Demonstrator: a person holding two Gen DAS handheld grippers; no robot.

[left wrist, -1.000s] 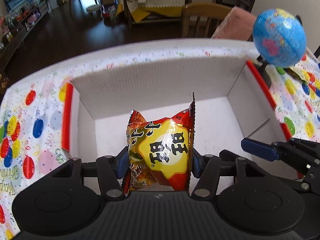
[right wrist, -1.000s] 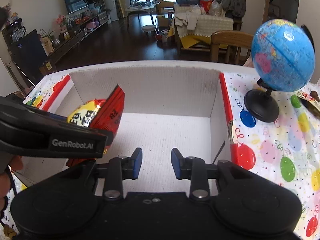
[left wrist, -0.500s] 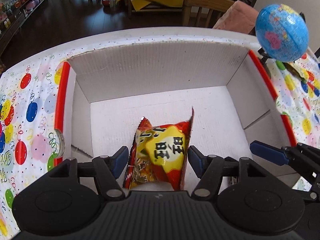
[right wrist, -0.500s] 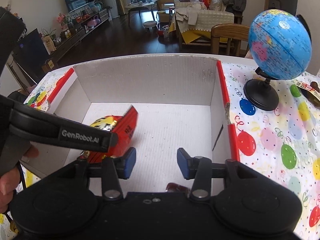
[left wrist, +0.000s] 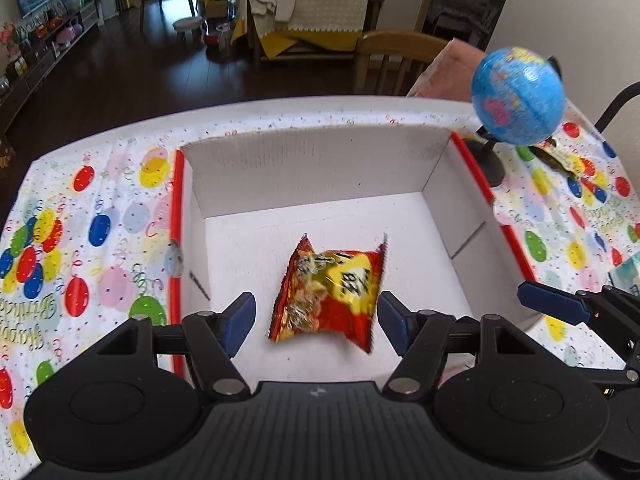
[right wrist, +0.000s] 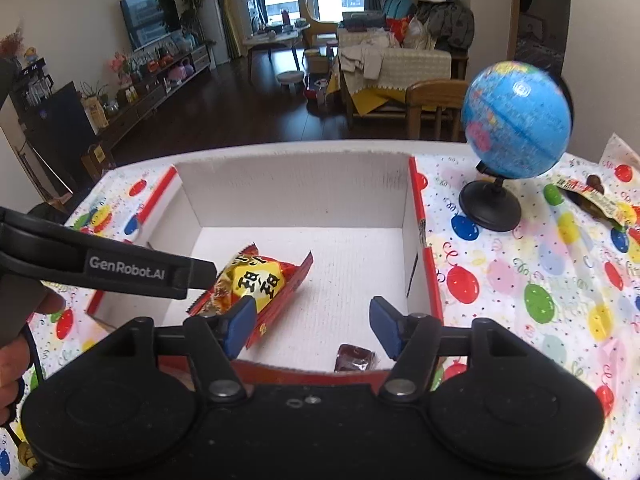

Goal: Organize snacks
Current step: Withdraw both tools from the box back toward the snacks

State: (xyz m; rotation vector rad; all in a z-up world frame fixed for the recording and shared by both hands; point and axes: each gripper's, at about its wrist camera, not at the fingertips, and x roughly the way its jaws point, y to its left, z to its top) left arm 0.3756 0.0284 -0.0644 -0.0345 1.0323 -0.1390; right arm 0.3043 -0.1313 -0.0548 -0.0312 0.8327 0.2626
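Glossy foil snack bag (left wrist: 330, 286), matt cardboard box (left wrist: 312, 164)

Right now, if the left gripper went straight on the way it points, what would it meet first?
Most likely the red and yellow snack bag lying on the floor of the white cardboard box, centred between the left gripper's open jaws; depth is uncertain.

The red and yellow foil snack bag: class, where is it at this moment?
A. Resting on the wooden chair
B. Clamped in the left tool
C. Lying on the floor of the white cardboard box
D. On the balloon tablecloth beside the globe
C: the red and yellow foil snack bag lies on the floor of the white cardboard box, clear of the left tool's pads.
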